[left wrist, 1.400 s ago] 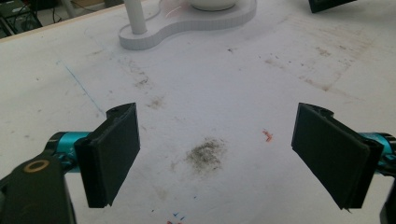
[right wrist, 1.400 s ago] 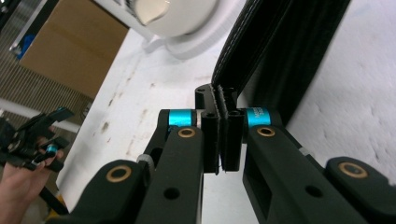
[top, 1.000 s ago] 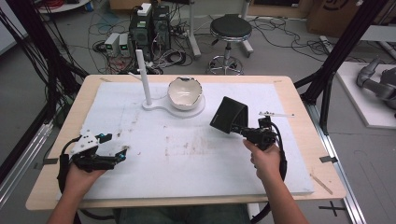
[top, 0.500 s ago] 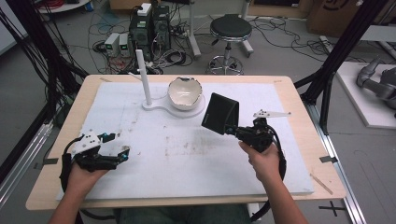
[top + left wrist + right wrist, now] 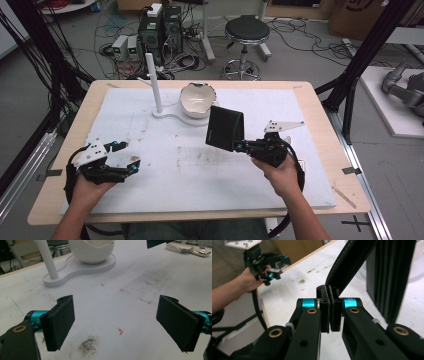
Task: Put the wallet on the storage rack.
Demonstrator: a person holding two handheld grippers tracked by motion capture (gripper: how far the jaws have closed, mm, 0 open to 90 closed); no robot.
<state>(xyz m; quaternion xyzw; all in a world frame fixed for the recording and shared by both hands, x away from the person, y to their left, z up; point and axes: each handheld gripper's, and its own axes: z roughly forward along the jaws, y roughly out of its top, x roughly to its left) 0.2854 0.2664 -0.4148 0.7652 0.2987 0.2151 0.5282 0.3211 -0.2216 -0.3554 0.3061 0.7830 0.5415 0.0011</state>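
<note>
My right gripper (image 5: 241, 146) is shut on the lower edge of a black folded leather case (image 5: 225, 129) and holds it upright above the white mat, right of centre. In the right gripper view the pads (image 5: 331, 312) pinch the stitched edge of the case (image 5: 352, 262), which rises up and to the right. My left gripper (image 5: 131, 167) rests low at the mat's left side. Its jaws stand wide apart around my left gripper's middle (image 5: 117, 322), with nothing between them.
A white stand (image 5: 165, 114) with an upright post (image 5: 155, 82) and a cracked egg-shaped bowl (image 5: 195, 100) sits at the back of the mat (image 5: 175, 195), just behind the case. The wooden table edge (image 5: 345, 150) runs right. A stool (image 5: 246, 30) and computers stand on the floor beyond.
My right gripper has carried the black case a little to the left and up, and the case now stands more upright, closer to the bowl. The left hand has stayed put.
</note>
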